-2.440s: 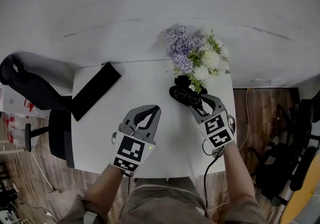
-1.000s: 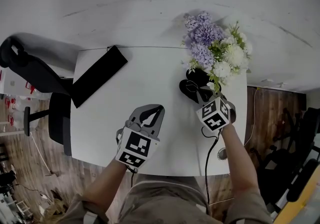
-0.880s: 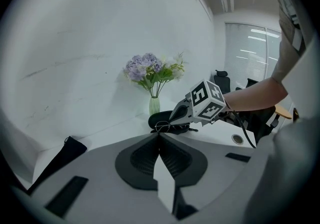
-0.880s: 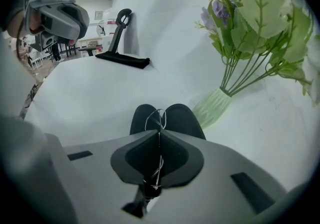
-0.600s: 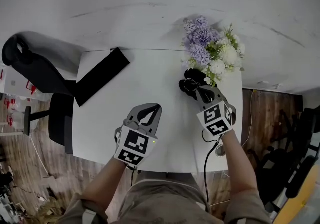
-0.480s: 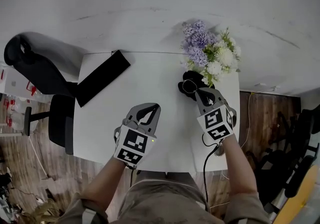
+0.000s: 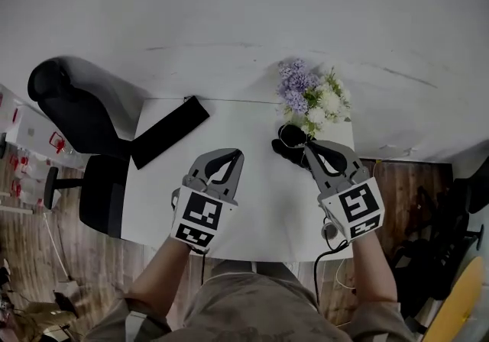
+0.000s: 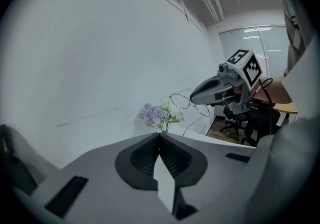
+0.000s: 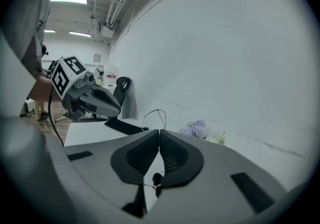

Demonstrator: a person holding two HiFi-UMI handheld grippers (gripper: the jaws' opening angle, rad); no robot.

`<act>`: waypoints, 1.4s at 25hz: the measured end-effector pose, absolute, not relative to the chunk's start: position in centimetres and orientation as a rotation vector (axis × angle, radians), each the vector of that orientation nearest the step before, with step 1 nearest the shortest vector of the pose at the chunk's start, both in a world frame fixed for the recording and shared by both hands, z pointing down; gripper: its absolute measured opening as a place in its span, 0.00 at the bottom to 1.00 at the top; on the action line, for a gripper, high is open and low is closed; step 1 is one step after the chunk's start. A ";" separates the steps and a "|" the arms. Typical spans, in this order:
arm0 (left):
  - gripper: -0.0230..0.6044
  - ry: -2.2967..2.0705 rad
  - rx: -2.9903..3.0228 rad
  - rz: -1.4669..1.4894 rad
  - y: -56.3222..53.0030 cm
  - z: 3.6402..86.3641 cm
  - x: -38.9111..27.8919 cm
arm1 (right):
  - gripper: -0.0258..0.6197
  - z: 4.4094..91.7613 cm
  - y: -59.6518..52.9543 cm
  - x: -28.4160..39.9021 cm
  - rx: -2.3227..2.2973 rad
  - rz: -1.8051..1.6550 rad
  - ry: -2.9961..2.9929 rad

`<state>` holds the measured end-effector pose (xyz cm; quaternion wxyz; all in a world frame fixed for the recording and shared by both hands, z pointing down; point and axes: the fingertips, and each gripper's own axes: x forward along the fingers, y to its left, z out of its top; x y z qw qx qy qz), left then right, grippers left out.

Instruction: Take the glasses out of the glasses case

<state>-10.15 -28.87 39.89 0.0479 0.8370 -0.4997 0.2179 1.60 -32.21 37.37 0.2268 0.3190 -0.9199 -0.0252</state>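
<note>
Thin wire-rimmed glasses (image 7: 290,135) hang in the air in front of the flowers, with my right gripper (image 7: 308,145) shut on them. In the right gripper view one lens loop (image 9: 155,118) sticks out past the closed tips, and a thin wire runs back between the jaws. From the left gripper view, the glasses (image 8: 187,104) dangle from the right gripper (image 8: 196,99). The long black glasses case (image 7: 170,132) lies flat at the table's back left corner. My left gripper (image 7: 239,153) is raised over the middle of the table, shut and holding nothing.
A bunch of purple and white flowers (image 7: 309,99) stands at the back right of the white table (image 7: 260,195), close behind the glasses, with a dark shape at its foot. A black office chair (image 7: 72,115) sits off the table's left side. A white wall runs behind.
Both grippers have risen off the table. The right one came up further, carrying the glasses away from the tabletop. The case has not moved.
</note>
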 end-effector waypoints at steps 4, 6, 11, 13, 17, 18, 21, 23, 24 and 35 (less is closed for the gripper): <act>0.06 -1.606 2.613 0.609 -28.4 35.1 -10.4 | 0.09 31.6 -30.9 2.9 0.953 -0.181 -2.607; 0.06 -1.644 2.646 0.577 -27.9 32.7 -10.4 | 0.09 28.8 -30.0 3.6 0.995 -0.223 -2.648; 0.06 -1.736 2.719 0.504 -25.7 27.4 -10.4 | 0.09 23.4 -26.9 5.5 1.114 -0.274 -2.744; 0.06 -1.762 2.752 0.472 -24.6 25.7 -10.3 | 0.09 22.2 -25.5 6.3 1.154 -0.272 -2.776; 0.06 -1.782 2.800 0.361 -22.8 23.0 -9.4 | 0.09 20.9 -23.0 7.7 1.207 -0.253 -2.827; 0.06 -1.783 2.804 0.352 -22.4 22.7 -9.2 | 0.09 20.8 -22.4 7.9 1.211 -0.247 -2.836; 0.06 -1.774 2.808 0.360 -21.3 22.8 -8.6 | 0.09 21.0 -20.6 8.2 1.208 -0.232 -2.843; 0.06 -1.753 2.809 0.373 -20.6 23.3 -8.1 | 0.09 21.5 -19.6 8.3 1.200 -0.209 -2.844; 0.06 -1.740 2.810 0.376 -20.3 23.5 -7.8 | 0.09 21.9 -19.2 8.4 1.191 -0.196 -2.844; 0.06 -1.646 2.762 0.466 -18.8 27.6 -6.6 | 0.09 27.3 -18.0 9.2 1.153 -0.044 -2.764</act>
